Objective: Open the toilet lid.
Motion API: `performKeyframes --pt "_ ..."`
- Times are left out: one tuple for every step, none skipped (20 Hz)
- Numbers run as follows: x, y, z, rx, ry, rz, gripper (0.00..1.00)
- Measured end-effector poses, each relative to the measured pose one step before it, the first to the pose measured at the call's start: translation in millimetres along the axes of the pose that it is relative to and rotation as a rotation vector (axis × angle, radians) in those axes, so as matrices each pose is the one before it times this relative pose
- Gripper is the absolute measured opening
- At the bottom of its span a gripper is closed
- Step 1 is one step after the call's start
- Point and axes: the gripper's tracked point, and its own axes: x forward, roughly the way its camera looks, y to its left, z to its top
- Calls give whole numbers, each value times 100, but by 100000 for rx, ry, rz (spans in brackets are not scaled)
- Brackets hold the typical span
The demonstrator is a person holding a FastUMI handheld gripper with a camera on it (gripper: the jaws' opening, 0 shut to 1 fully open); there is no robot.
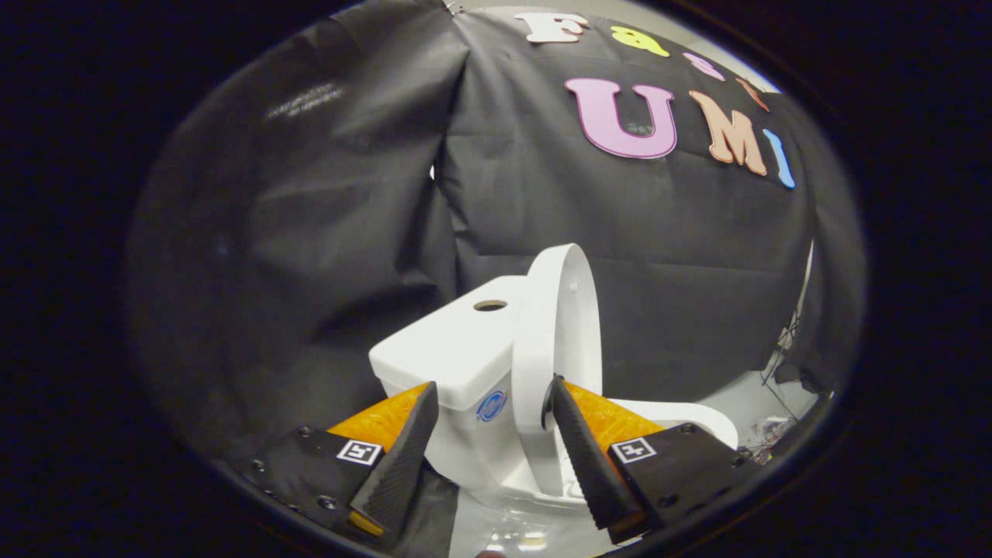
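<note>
A small white toilet (465, 434) stands just ahead of my fingers. Its lid (554, 333) is raised upright, leaning against the tank (453, 349), whose top has a round hole. The white bowl rim (682, 415) curves away behind the right finger. My gripper (492, 399) is open, its two black-padded orange fingers wide apart with nothing pressed between them. The left finger (403, 457) sits in front of the tank's corner. The right finger (585, 457) has its tip close to the lower edge of the raised lid; whether it touches cannot be told.
Black cloth walls (310, 232) close in behind and to the left of the toilet. A light floor (744, 395) shows to the right of the bowl, with some thin wires (783, 349) at the cloth's edge.
</note>
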Motion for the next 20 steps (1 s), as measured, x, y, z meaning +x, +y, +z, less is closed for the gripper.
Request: performKeyframes --pt "-511 -121 550 1379 -1756 711 92" --pt "-398 -179 622 1333 -1685 685 92" --pt "-422 -308 714 1137 -1693 469 92" --pt "-595 -152 628 854 -1657 1049 92" --pt "-460 -197 522 72 -1461 958 93" --pt "-455 -310 479 -585 -1353 7 94" --pt "-605 -367 706 -655 -1587 58 95" --pt "-453 -137 394 -621 -1309 583 96" --pt "-267 -225 367 -987 -455 494 97" --pt "-97 -308 214 -1891 293 743 99" --pt "-190 -303 122 -1940 1381 794 99" --pt "-321 -252 -121 -2343 1277 1339 99" --pt "-366 -506 164 -2331 611 299 99" --pt "-387 -653 -70 -1245 361 -570 99" --pt "-297 -487 193 469 -274 150 99" --pt "-151 -412 141 1603 -756 -107 99" --pt "-294 -428 282 1425 -487 -548 99" --pt "-281 -431 47 615 -69 -776 99" --pt "-302 -514 149 25 -8 -701 99" --pt "-292 -451 177 62 -304 -135 99"
